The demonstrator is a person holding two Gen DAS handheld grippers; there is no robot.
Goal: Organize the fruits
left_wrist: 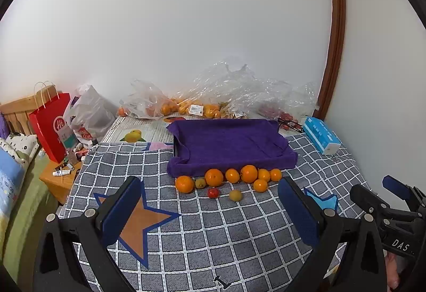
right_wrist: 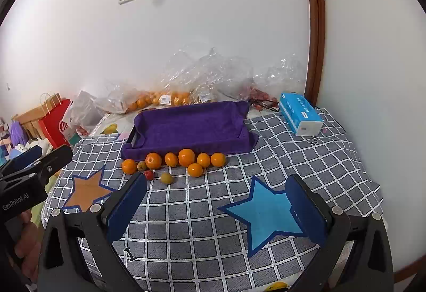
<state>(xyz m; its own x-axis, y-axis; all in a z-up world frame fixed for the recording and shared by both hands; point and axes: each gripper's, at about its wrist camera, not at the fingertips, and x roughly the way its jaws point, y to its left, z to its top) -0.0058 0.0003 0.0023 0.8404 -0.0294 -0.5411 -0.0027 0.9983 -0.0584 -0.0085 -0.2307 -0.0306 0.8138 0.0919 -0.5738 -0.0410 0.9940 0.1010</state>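
Two grippers, both spread as wide as they go, nothing between the fingers. Left gripper [left_wrist: 210, 214] angled down over checked grey cloth [left_wrist: 213, 238] covering the surface, left finger [left_wrist: 121, 208] over an orange star patch [left_wrist: 138, 220]. Right gripper [right_wrist: 217, 208] likewise tilted down, right finger [right_wrist: 306, 209] at the edge of a blue star patch [right_wrist: 266, 214].

Ahead of both, well apart from the fingers: loose fruit on the cloth. Row of oranges [left_wrist: 249, 174] touching the near edge of a purple towel [left_wrist: 229, 145] draped over a tray; one more orange [left_wrist: 260, 185] just in front of the row. Small greenish fruit [left_wrist: 200, 182] between two oranges, another yellowish one [left_wrist: 235, 195] further forward, small red fruit [left_wrist: 213, 193] beside it.

Behind the towel, against the wall: crumpled clear plastic bags [left_wrist: 234, 89] holding more oranges. Blue tissue pack [left_wrist: 320, 134] at the right rear of the cloth. Red paper bag [left_wrist: 50, 126] off to the left.
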